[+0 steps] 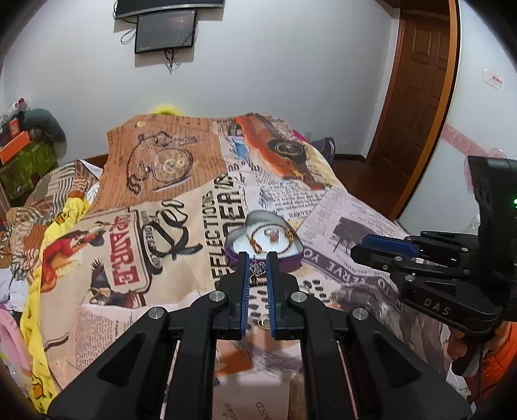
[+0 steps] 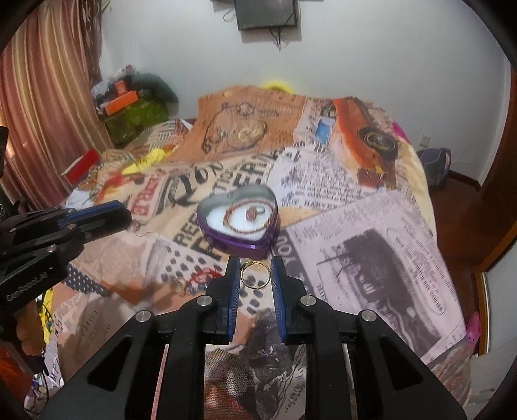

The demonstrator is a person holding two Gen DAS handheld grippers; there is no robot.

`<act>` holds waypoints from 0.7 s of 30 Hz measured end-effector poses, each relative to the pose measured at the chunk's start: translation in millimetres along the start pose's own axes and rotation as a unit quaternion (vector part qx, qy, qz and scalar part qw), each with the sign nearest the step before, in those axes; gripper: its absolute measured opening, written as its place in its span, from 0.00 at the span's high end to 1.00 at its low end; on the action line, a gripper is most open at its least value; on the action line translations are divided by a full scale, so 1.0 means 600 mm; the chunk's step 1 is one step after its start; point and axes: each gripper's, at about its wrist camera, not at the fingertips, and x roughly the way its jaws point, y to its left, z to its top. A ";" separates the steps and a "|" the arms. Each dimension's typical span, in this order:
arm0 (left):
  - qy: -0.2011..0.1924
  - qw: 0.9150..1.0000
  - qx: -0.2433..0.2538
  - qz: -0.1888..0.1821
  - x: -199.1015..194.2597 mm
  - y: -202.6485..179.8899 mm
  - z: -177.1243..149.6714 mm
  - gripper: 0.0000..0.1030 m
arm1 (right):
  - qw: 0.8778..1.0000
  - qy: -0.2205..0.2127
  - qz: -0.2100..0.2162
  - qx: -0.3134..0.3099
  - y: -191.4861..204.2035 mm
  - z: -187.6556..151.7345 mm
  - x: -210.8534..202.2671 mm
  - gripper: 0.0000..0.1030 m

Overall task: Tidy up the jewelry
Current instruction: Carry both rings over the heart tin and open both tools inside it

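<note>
Just short of the purple heart-shaped tin (image 1: 266, 240), a small silver crown pendant (image 1: 257, 268) is pinched by the left gripper (image 1: 258, 263) for stowing, while, nearer than that tin (image 2: 240, 237), a thin gold ring (image 2: 254, 274) is clamped across the right gripper (image 2: 255, 269).

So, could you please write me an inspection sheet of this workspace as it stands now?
Surface: bed under a newspaper-print bedspread, rumpled.
Job's things: purple heart-shaped tin, open, holding a beaded bracelet and a ring; more trinkets loose on the spread.
Clutter: yellow cloth at the bed's edge; boxes piled in the corner.
Grippers: left gripper shut on a small crown charm; right gripper shut on a gold ring.
Cables: wires hanging below the wall screen.
Surroundings: white wall, wooden door, striped curtain.
</note>
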 end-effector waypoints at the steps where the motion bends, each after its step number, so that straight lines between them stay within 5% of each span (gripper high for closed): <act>1: -0.002 1.000 0.000 0.000 0.000 0.000 0.002 0.92 | 1.000 -0.004 0.001 0.000 0.001 0.003 -0.003 0.83; 21: -0.015 1.000 0.000 0.010 0.051 0.021 0.047 0.92 | 0.999 -0.034 0.012 0.009 0.003 0.054 0.020 0.83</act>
